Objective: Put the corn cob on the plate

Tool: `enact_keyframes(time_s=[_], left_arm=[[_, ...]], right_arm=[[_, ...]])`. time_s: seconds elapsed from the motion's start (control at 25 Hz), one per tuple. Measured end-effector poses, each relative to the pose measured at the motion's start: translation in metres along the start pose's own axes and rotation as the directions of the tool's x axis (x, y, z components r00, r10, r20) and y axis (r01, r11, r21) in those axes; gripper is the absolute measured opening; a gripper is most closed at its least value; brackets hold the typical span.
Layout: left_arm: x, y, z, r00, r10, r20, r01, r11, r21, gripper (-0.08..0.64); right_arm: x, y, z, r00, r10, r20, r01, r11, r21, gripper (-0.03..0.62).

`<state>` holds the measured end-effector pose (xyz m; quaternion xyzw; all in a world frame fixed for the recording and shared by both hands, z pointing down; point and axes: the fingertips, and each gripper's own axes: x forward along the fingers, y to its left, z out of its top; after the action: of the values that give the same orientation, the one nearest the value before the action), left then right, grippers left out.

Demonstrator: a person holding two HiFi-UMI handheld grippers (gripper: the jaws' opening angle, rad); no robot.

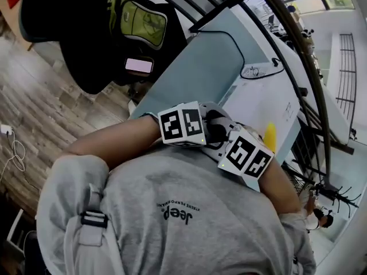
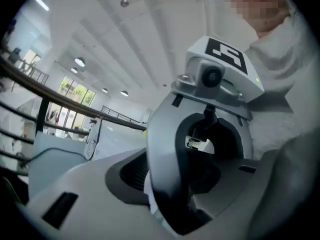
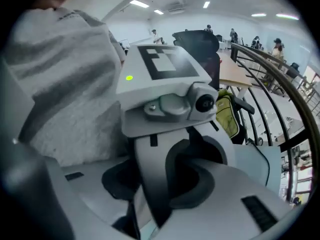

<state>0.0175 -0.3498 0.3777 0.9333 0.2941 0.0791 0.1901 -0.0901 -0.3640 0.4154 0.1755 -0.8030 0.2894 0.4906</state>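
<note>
In the head view both grippers are held up against the person's grey shirt, their marker cubes side by side. The left gripper (image 1: 213, 125) and the right gripper (image 1: 225, 139) face each other with their jaws interlocked. In the left gripper view, one finger (image 2: 162, 149) of the right gripper runs down between the left gripper's (image 2: 170, 199) jaws, with a dark gap beside it. The right gripper view shows the same for the right gripper (image 3: 155, 204). A yellow corn cob (image 1: 269, 135) lies on the white tabletop (image 1: 261, 105) just beyond them. I cannot make out a plate.
A blue-grey table (image 1: 200, 67) carries a black cable. Behind it stands a black chair with a green backpack (image 1: 143, 19). A dark curved railing (image 1: 309, 85) runs along the right. Wooden floor with a white charger cable (image 1: 11, 148) lies at the left.
</note>
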Motion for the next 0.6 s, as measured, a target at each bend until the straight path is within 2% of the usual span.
enact_keyframes(time_s=[0.08, 0.12, 0.16, 0.2, 0.24, 0.4, 0.48, 0.6], left_arm=[[-0.004, 0.004, -0.011, 1.0, -0.008, -0.004, 0.007, 0.995, -0.096, 0.175], [-0.008, 0.009, -0.017, 1.0, 0.02, -0.018, -0.022, 0.992, -0.126, 0.188], [-0.011, 0.015, -0.023, 0.998, 0.06, -0.035, -0.065, 0.988, -0.138, 0.238], [-0.013, 0.022, -0.028, 0.995, 0.092, -0.049, -0.098, 0.985, -0.142, 0.319], [-0.012, 0.027, -0.031, 0.994, 0.097, -0.056, -0.104, 0.984, -0.147, 0.333], [-0.003, 0.038, -0.049, 0.994, 0.011, -0.112, -0.032, 0.981, -0.189, 0.322], [-0.002, 0.048, -0.057, 0.992, 0.003, -0.125, -0.027, 0.981, -0.191, 0.322], [-0.003, 0.057, -0.067, 0.993, -0.019, -0.12, -0.009, 0.972, -0.233, 0.322]], right_arm=[[0.007, 0.001, 0.001, 0.999, 0.034, 0.021, -0.035, 0.999, 0.03, 0.144], [0.012, 0.001, 0.003, 0.998, 0.05, 0.039, -0.051, 0.998, 0.039, 0.142], [0.016, 0.001, 0.004, 0.997, 0.059, 0.053, -0.061, 0.997, 0.043, 0.141], [0.019, -0.001, 0.004, 0.996, 0.062, 0.06, -0.064, 0.997, 0.048, 0.14], [0.021, -0.005, 0.003, 0.996, 0.061, 0.063, -0.064, 0.996, 0.059, 0.138], [0.034, -0.019, -0.004, 0.99, 0.075, 0.123, -0.092, 0.985, 0.143, 0.137], [0.042, -0.026, -0.006, 0.986, 0.085, 0.142, -0.109, 0.98, 0.169, 0.135], [0.05, -0.035, -0.008, 0.986, 0.108, 0.127, -0.131, 0.971, 0.198, 0.135]])
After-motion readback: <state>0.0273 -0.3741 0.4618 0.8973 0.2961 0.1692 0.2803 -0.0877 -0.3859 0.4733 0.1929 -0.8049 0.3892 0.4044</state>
